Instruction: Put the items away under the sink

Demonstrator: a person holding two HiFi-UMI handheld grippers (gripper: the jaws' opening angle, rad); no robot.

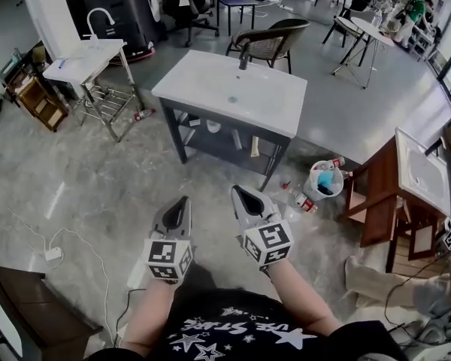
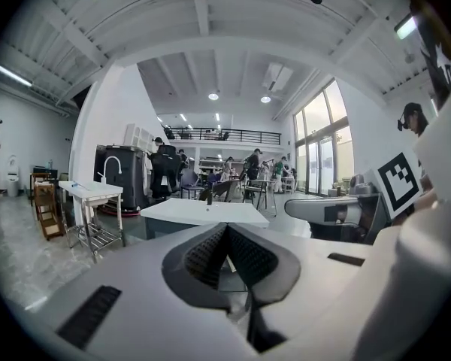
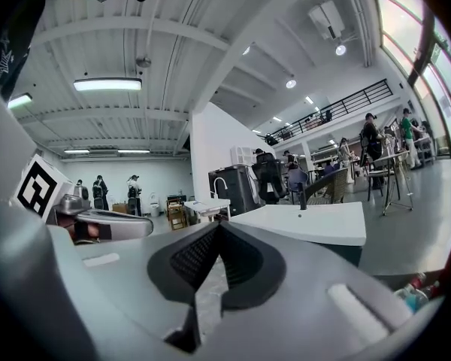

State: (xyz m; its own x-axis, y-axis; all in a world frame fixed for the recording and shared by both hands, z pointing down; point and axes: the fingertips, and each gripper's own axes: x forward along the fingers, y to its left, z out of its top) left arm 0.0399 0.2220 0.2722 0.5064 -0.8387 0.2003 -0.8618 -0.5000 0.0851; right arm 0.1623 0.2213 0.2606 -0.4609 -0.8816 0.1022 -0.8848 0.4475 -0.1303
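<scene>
The left gripper point(image 1: 180, 205) and the right gripper point(image 1: 242, 196) were held side by side in the near part of the scene. They were a little apart and pointed toward the sink point(image 1: 267, 100). Both were clenched: in each gripper view the dark ribbed pads met at their tips and held nothing.

The sink stood farther away, with grey floor point(image 1: 120, 179) between it and the grippers. It had a white top with a black faucet point(image 1: 244, 53) at the far edge, on a dark frame. The shelf under the sink point(image 1: 219, 144) already carried a few small things, among them an upright beige bottle point(image 1: 255, 147) near its right end.

The loose items lay on the floor just to the right of the sink. There was a white bucket point(image 1: 313, 188) with something blue inside, a bottle with a red cap point(image 1: 306, 203) just beside the bucket on its near side, and another bottle point(image 1: 335, 162) on its far side. Right of these stood a wooden cabinet point(image 1: 379, 201) with its own white basin.

Behind the sink stood a wicker chair point(image 1: 274, 40). Far to the left there was a small white sink table point(image 1: 83, 60), and a white cable point(image 1: 75, 235) lay on the floor at the near left.
</scene>
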